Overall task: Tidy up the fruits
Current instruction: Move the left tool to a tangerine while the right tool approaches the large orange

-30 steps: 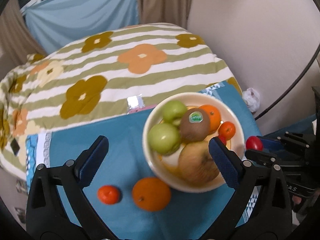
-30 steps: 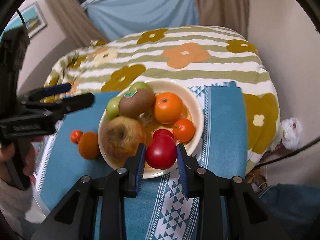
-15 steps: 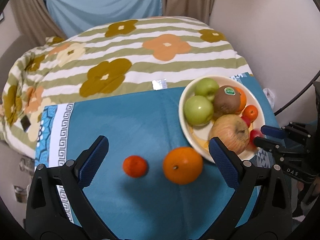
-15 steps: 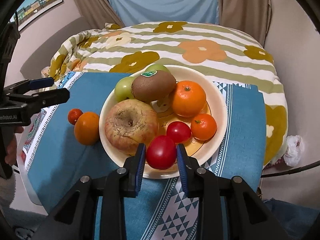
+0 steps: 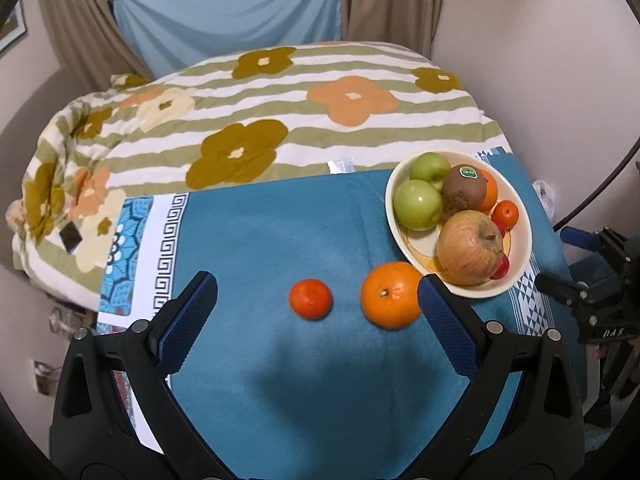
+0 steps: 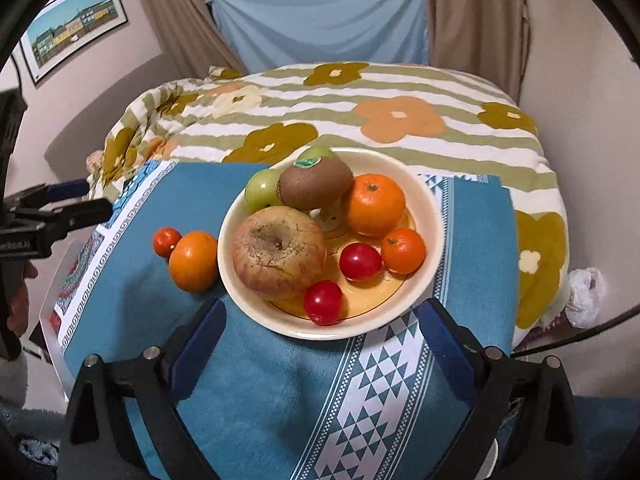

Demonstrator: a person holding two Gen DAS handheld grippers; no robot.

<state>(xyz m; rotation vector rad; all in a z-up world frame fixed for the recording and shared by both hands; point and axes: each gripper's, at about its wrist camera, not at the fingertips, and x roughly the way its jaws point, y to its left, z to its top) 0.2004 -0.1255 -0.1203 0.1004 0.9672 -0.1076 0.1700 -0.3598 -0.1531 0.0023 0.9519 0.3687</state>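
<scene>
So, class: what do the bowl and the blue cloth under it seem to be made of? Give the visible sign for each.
The bowl: probably glazed ceramic, though plastic can't be excluded; cream, smooth, with a soft sheen on its rim. The blue cloth: seemingly a fleecy woven textile, matte and fuzzy, with printed white pattern bands.

A cream round ceramic bowl [image 6: 434, 224] with a yellow-orange inside holds 2 glossy red tomatoes [image 6: 323, 302], 2 green apples [image 5: 418, 204], a brown fuzzy kiwi [image 6: 316, 183] with a green sticker, and a blotchy pink-yellow apple [image 6: 279, 252]. The teal plush cloth [image 5: 280, 232] carries white geometric borders. The quilted bedspread [image 5: 280, 96] shows olive and white stripes with mustard, peach and cream flowers.
</scene>
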